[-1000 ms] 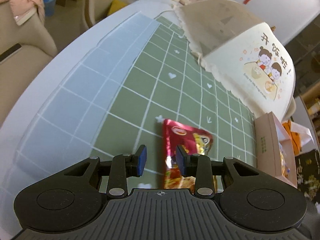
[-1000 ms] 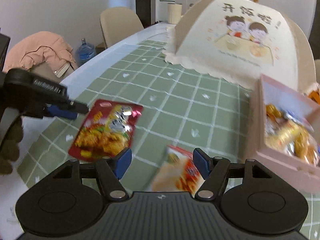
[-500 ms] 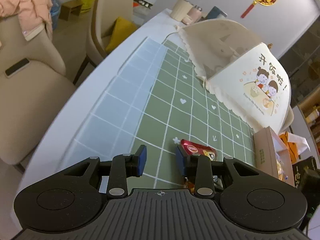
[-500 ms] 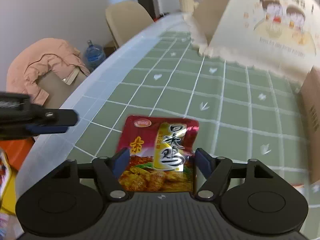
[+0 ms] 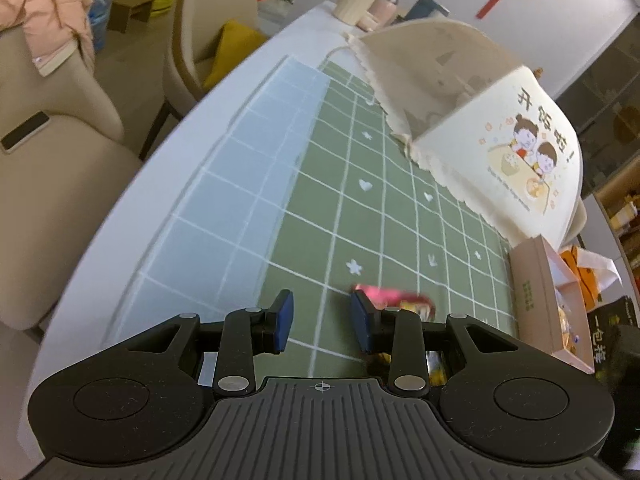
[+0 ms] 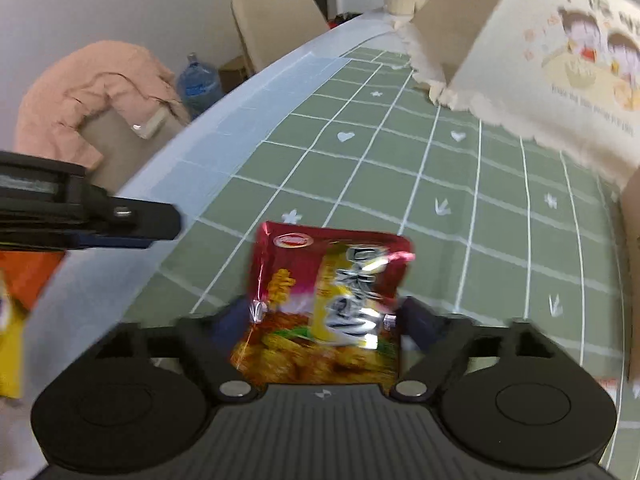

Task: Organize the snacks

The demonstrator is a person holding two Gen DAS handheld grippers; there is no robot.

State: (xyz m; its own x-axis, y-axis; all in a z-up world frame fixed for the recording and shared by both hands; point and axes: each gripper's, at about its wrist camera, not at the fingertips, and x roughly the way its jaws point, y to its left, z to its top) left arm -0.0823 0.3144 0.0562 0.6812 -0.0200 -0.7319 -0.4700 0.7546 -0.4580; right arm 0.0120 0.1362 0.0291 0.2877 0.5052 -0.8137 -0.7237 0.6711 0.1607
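Note:
A red snack packet [image 6: 328,300] with yellow print sits between the fingers of my right gripper [image 6: 324,316], crumpled and tilted up off the green checked cloth [image 6: 400,168]. The right jaws are closed in on its sides. The same packet shows blurred in the left wrist view [image 5: 394,298], just past the right finger [image 5: 362,326]. My left gripper [image 5: 322,326] is open and empty above the cloth [image 5: 352,216]; it also shows at the left of the right wrist view [image 6: 120,224]. A pink box [image 5: 548,300] with snacks stands at the right.
A cream mesh food cover [image 5: 480,136] with a cartoon print stands at the back right. Cups [image 5: 356,2] stand at the far end. Beige chairs [image 5: 52,168] with a pink jacket [image 6: 96,96] line the table's left edge. Orange and yellow packets [image 6: 16,300] lie at the left.
My right gripper has closed on the red packet and lifted its front off the cloth. My left gripper has drawn back from the packet, still open.

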